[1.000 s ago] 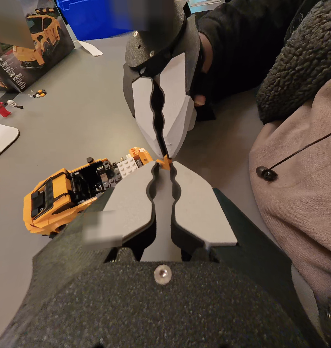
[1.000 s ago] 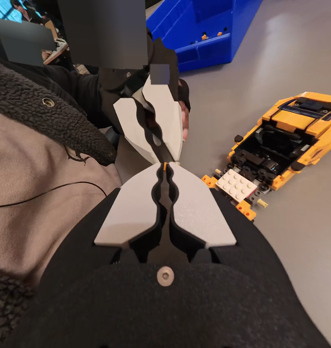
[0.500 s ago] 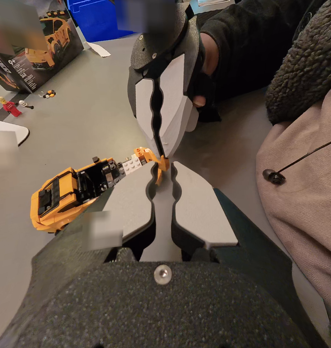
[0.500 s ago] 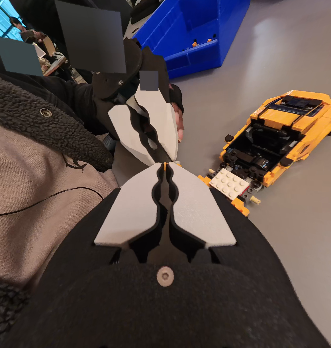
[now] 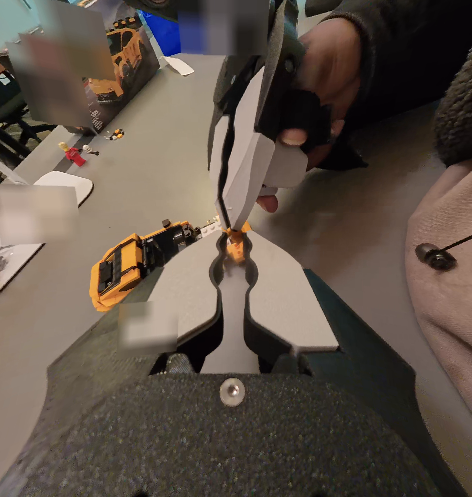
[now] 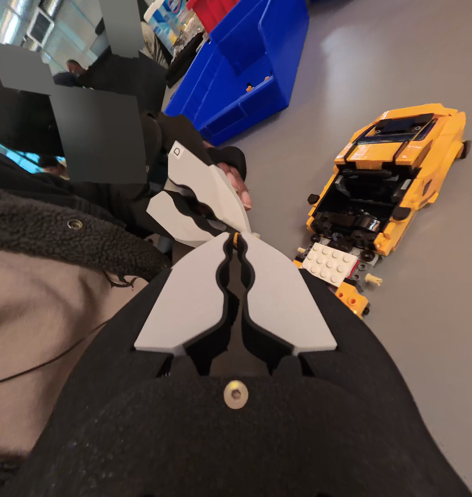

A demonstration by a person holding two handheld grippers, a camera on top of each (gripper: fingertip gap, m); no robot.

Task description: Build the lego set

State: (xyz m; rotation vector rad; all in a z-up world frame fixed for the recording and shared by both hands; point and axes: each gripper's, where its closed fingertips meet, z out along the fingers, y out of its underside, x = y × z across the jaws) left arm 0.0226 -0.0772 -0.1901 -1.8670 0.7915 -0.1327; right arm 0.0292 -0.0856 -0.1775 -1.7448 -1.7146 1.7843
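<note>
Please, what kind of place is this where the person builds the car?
Probably a shared workroom or office, not a home. The half-built orange car lies on a plain grey table, blue storage bins stand behind it, and other people sit at desks in the background.

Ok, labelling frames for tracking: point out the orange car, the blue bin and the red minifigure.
orange car (image 6: 415,153): right wrist view, roof panel.
blue bin (image 6: 245,88): right wrist view, side wall.
red minifigure (image 5: 74,155): left wrist view, torso.

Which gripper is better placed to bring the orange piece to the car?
Probably right: the right gripper is shut on the orange piece, and the car lies beside it. The left gripper has an unclear hold.
</note>
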